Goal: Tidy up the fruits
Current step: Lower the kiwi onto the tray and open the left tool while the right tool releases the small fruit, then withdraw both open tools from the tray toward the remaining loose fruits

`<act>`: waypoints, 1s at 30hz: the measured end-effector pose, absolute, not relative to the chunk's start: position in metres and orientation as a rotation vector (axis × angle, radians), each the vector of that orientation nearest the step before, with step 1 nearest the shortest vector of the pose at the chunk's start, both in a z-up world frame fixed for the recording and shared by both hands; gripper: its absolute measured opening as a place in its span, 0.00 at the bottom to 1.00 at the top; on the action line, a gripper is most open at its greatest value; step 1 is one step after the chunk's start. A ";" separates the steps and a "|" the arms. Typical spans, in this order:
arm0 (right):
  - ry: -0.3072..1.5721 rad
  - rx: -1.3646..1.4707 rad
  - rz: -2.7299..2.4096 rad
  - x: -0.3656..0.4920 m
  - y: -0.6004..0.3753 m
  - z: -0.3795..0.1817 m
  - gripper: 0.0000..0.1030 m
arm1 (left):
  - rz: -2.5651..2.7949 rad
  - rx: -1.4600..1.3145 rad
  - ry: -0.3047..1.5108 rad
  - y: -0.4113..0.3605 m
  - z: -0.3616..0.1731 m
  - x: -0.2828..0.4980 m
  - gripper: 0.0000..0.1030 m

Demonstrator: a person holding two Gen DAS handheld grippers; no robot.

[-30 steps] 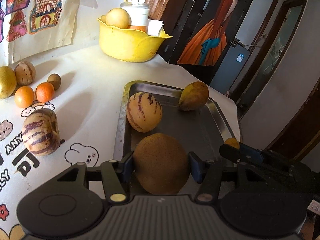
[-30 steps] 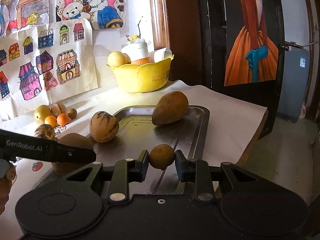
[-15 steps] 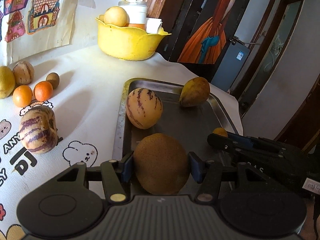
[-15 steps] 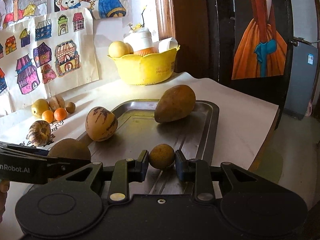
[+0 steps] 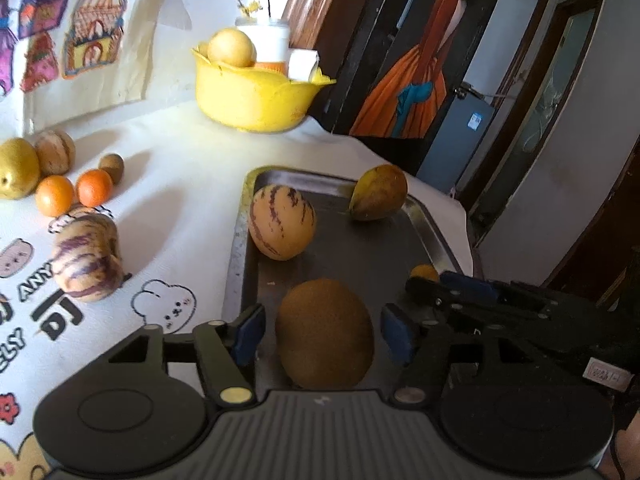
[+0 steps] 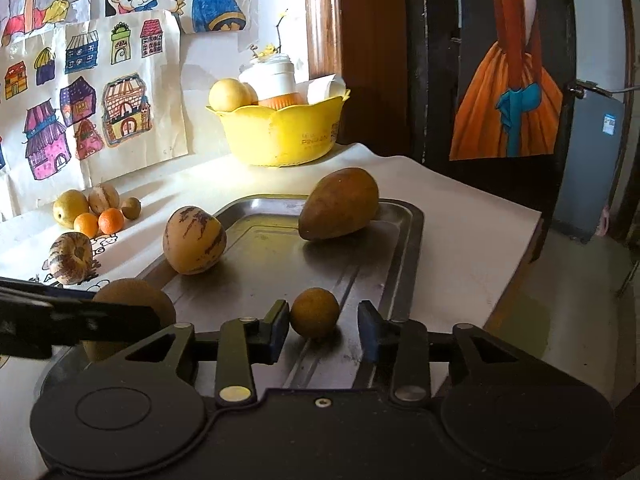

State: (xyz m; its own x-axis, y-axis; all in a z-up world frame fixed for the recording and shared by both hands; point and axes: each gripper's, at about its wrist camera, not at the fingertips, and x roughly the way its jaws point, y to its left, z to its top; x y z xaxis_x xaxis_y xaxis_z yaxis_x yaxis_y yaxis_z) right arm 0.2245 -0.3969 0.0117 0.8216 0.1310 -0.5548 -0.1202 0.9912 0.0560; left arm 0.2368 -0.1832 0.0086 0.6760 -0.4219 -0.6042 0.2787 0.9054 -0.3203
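A dark metal tray point(image 5: 424, 216) point(image 6: 404, 256) lies on the white cloth. On its near end rests a big brown kiwi-like fruit point(image 5: 324, 334) point(image 6: 132, 300), between the opening jaws of my left gripper point(image 5: 323, 334); both blue pads stand clear of it. A small round brown fruit point(image 6: 315, 318) point(image 5: 425, 272) sits on the tray between the opening jaws of my right gripper point(image 6: 323, 326), gaps on both sides. Farther back on the tray are a striped yellow melon point(image 5: 282, 222) point(image 6: 194, 240) and a brown pear-shaped fruit point(image 5: 378, 192) point(image 6: 340, 204).
Left of the tray lie a striped purple fruit point(image 5: 86, 258), two oranges point(image 5: 74, 192), a yellow pear point(image 5: 16, 174) and more small fruit. A yellow bowl point(image 5: 256, 96) with fruit and a jar stands at the back. The table's edge drops off just right of the tray.
Both grippers have spread their jaws. The big brown fruit and the small round fruit, gripped before, now rest free on the tray.
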 end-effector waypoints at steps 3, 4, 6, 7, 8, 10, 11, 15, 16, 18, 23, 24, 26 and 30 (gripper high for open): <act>0.579 0.030 0.132 0.215 -0.398 0.015 0.43 | -0.388 -0.217 0.703 -0.176 0.015 0.227 0.71; 0.573 0.032 0.131 0.212 -0.398 0.017 0.46 | -0.381 -0.222 0.693 -0.173 0.018 0.223 0.73; 0.560 0.031 0.123 0.205 -0.396 0.021 0.49 | -0.366 -0.229 0.672 -0.167 0.022 0.215 0.76; 0.551 0.030 0.119 0.201 -0.395 0.023 0.50 | -0.357 -0.231 0.660 -0.163 0.025 0.210 0.79; 0.544 0.030 0.117 0.197 -0.394 0.025 0.51 | -0.346 -0.233 0.649 -0.160 0.028 0.206 0.82; 0.529 0.033 0.115 0.189 -0.393 0.030 0.57 | -0.321 -0.233 0.622 -0.153 0.034 0.197 0.87; 0.517 0.035 0.114 0.183 -0.391 0.034 0.59 | -0.306 -0.233 0.607 -0.150 0.037 0.192 0.92; 0.473 0.035 0.113 0.163 -0.383 0.046 0.72 | -0.261 -0.240 0.558 -0.138 0.048 0.178 0.98; 0.463 0.035 0.114 0.157 -0.381 0.049 0.75 | -0.256 -0.242 0.552 -0.135 0.051 0.175 0.99; 0.442 0.036 0.119 0.145 -0.376 0.055 0.81 | -0.245 -0.250 0.541 -0.130 0.055 0.168 0.99; 0.400 0.032 0.119 0.120 -0.366 0.067 0.91 | -0.221 -0.250 0.536 -0.117 0.059 0.150 0.99; 0.394 0.033 0.119 0.115 -0.364 0.069 0.93 | -0.217 -0.249 0.537 -0.114 0.059 0.147 0.99; 0.384 0.036 0.118 0.105 -0.361 0.072 0.96 | -0.208 -0.251 0.539 -0.109 0.059 0.141 0.99; 0.377 0.050 0.121 0.089 -0.354 0.076 0.99 | -0.186 -0.259 0.550 -0.097 0.058 0.130 1.00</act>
State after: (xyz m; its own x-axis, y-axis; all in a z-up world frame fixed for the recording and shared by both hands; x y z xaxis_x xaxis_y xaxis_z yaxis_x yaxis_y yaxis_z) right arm 0.0886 -0.3543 0.0758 0.9225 0.1273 -0.3644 -0.1086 0.9915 0.0715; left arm 0.1295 -0.0968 0.0577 0.8372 -0.2429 -0.4900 0.1054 0.9508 -0.2913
